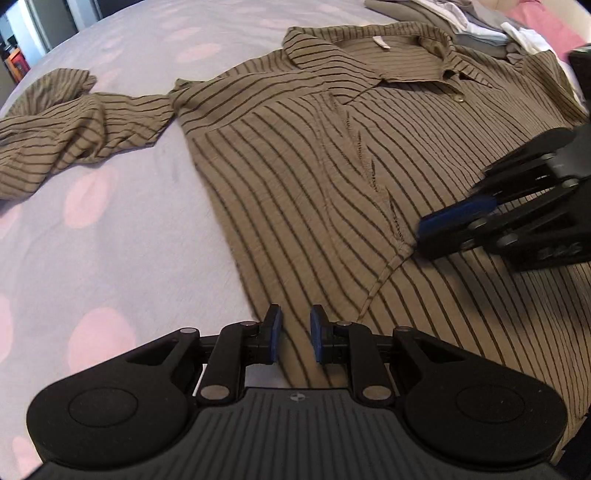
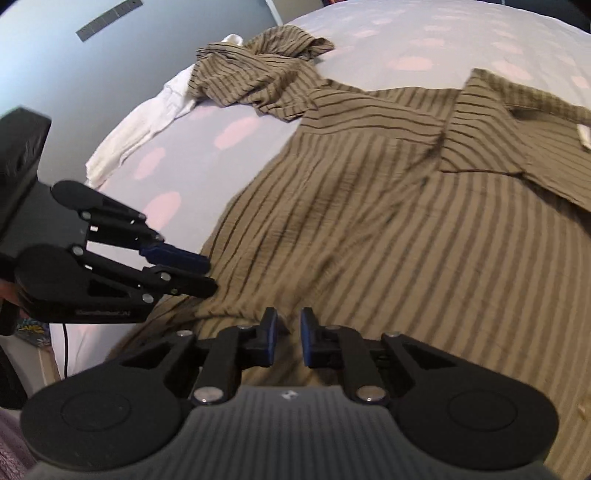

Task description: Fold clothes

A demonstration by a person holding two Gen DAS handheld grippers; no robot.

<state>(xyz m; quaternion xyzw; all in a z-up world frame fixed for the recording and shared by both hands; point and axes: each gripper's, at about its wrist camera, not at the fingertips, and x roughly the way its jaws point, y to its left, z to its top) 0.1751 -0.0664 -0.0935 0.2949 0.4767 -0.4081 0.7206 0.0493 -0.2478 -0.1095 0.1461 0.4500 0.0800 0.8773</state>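
Observation:
An olive shirt (image 1: 314,166) with thin dark stripes lies spread flat, front up, on the bed, its collar (image 1: 369,48) at the far end. One sleeve (image 1: 74,122) lies crumpled out to the left. My left gripper (image 1: 296,334) hovers over the shirt's near left edge, narrowly open with nothing between its blue pads. My right gripper (image 1: 419,236) comes in from the right, its tip at the lower end of the button placket. In the right wrist view the right gripper (image 2: 289,338) stands narrowly open above the shirt (image 2: 369,221). The left gripper (image 2: 208,275) is at its left, near the hem.
The lavender bedsheet (image 1: 110,258) has pink spots. A pile of grey, white and pink clothes (image 1: 480,22) lies beyond the collar. A white garment (image 2: 147,110) hangs over the bed's edge beside the crumpled sleeve (image 2: 258,74). A black cable (image 2: 65,350) runs down there.

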